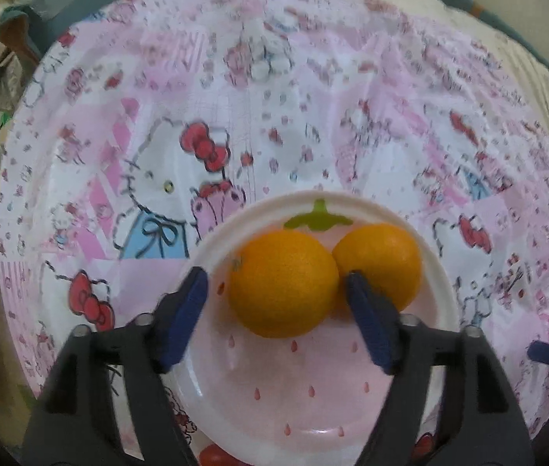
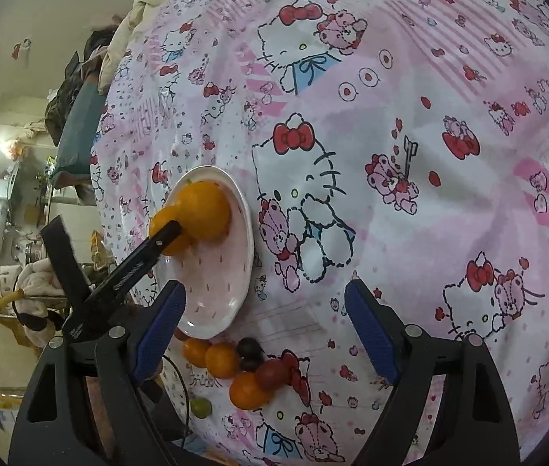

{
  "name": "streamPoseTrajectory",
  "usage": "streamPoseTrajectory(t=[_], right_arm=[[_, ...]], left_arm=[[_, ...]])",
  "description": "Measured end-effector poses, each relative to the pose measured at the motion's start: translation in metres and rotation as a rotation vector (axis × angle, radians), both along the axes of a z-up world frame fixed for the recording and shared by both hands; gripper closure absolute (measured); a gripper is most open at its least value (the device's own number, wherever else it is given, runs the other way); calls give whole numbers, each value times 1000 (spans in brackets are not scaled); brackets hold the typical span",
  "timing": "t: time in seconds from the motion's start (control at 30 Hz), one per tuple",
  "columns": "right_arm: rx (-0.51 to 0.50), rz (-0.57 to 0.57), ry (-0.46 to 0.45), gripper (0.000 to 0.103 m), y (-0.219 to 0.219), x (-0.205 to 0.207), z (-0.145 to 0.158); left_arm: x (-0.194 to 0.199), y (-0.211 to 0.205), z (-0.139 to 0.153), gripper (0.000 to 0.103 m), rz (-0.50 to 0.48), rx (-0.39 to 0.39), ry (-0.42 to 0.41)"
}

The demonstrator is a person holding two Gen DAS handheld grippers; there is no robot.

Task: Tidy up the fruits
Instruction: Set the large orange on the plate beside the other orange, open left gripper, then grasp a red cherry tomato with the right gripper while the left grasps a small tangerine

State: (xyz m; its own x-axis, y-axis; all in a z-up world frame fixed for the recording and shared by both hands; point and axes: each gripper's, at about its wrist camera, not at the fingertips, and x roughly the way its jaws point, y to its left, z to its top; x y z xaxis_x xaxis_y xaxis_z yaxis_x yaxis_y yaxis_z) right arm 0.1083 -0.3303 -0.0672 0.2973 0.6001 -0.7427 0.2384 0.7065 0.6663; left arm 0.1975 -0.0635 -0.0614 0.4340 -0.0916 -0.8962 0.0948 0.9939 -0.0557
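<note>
My left tongs (image 1: 276, 291) stand released around the nearer orange (image 1: 283, 283) on the pink strawberry plate (image 1: 313, 407): there is a clear gap between the left pad and the peel, and the right pad sits in the crease where this orange meets the second orange (image 1: 381, 260), so whether it touches either one I cannot tell. The two oranges press against each other toward the far rim of the plate, just ahead of my fingertips.

My right tongs (image 2: 264, 326) hang wide and empty over the patterned cloth (image 2: 410, 136). Just ahead of them and a little low lies the heap still to sort: small oranges (image 2: 220, 359), dark plums (image 2: 251, 353) and, near the edge, a green fruit (image 2: 201, 407). The plate lies beyond my left pad in that view.

I judge an orange firm, fairly heavy for its size and round enough to roll; its dimpled peel should give the pads good bite if I close across the widest part. The plums look smooth and softer, so I would squeeze them gently at the middle. The plate is glossy, so fruit set down on it may wander.
</note>
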Motion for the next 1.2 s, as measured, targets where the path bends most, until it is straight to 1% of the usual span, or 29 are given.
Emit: streamPoseTrajectory(t=[0.13, 0.27, 0.4, 0.47, 0.53, 0.6, 0.77, 0.87, 1.0, 1.07, 1.13, 1.2], right_arm=[[2, 8, -15, 16, 2, -2, 7], [-3, 10, -29, 16, 6, -5, 11], [-16, 29, -33, 16, 15, -11, 12], [-21, 43, -36, 16, 21, -14, 13], [-23, 55, -37, 16, 27, -18, 14], [-25, 69, -33, 16, 34, -22, 13], [-32, 106, -24, 16, 51, -33, 9], [-41, 122, -18, 16, 58, -37, 5], [-69, 145, -11, 16, 66, -39, -2], [-71, 155, 3, 17, 70, -41, -6], [-78, 168, 6, 19, 75, -42, -9], [-87, 180, 14, 27, 79, -43, -13]], left_arm=[[-6, 9, 15, 28, 22, -13, -43], [-13, 27, 29, 28, 67, -35, -69], [-25, 42, 41, 28, 91, -32, -96], [-33, 52, 44, 28, 115, -53, -76], [-43, 62, 47, 28, 148, -92, -27], [-57, 70, 53, 28, 161, -127, -8], [-91, 83, 65, 28, 165, -86, -1], [-112, 94, 67, 28, 188, -100, 12], [-133, 99, 65, 28, 198, -86, 17], [-140, 100, 63, 28, 209, -94, 16], [-144, 101, 57, 28, 214, -110, 19], [-145, 100, 50, 28, 207, -94, 21]])
